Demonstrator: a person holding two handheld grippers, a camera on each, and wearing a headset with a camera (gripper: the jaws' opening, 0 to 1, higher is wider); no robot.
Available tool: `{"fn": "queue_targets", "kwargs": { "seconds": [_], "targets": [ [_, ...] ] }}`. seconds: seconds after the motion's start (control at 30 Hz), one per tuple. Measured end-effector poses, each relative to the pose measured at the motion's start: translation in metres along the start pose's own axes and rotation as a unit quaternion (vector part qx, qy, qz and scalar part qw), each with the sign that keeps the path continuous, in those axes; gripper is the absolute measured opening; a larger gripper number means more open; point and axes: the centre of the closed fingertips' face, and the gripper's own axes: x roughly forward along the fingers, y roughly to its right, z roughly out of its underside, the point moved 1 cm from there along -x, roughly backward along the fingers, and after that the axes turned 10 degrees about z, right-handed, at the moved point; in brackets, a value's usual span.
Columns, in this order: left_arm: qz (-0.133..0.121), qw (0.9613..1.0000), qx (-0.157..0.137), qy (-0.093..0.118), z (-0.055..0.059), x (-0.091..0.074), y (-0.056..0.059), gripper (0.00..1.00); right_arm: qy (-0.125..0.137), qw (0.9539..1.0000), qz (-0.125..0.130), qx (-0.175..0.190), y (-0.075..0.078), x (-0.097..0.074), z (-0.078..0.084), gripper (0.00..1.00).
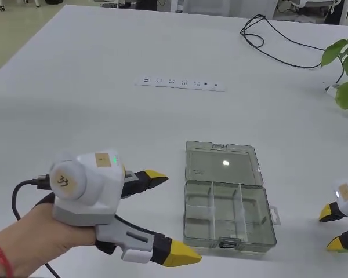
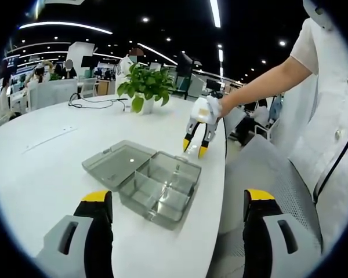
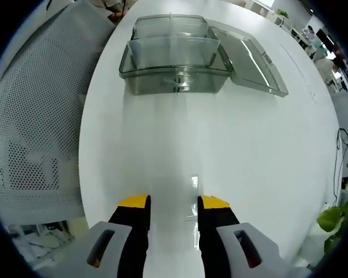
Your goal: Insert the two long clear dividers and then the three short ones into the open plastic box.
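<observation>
Head view: plastic box (image 1: 255, 240) sits right of my left tongs (image 1: 171, 215), lid open. Clear dividers (image 1: 212, 202) stand gridded inside; can't count all five.
Left gripper view: L jaws spread wide, empty. Box just ahead, right tongs (image 2: 195, 149) beyond it.
Right gripper view: R jaws parted, empty, box well ahead.
Task prob. done or nearly; maybe a seating check left.

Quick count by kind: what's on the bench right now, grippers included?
Hand-held grippers: 2 (left hand-held gripper, right hand-held gripper)
Clear plastic box: 1
Power strip: 1
Black cable: 1
Plant: 1
Total: 6
</observation>
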Motion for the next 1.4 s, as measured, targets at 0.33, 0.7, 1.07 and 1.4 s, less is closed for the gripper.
{"fn": "queue_targets", "kwargs": {
  "seconds": [0.33, 0.7, 1.07, 1.4],
  "targets": [
    [-0.003, 1.0, 0.004, 0.004, -0.003, -0.002, -0.001, 0.96, 0.016, 0.9996, 0.022, 0.007, 0.003, -0.012, -0.009, 0.33],
    [-0.001, 0.9998, 0.007, 0.016, -0.013, 0.0, 0.001, 0.95, 0.059, 0.9951, 0.071, 0.034, 0.013, -0.044, -0.046, 0.33],
    [-0.004, 0.9992, -0.003, 0.039, -0.033, 0.003, 0.001, 0.93, 0.105, 0.9869, 0.114, 0.044, 0.022, -0.084, -0.089, 0.33],
    [-0.008, 0.9949, -0.061, 0.079, -0.06, 0.011, -0.003, 0.83, 0.145, 0.978, 0.143, 0.046, 0.027, -0.111, -0.128, 0.33]
  ]
}}
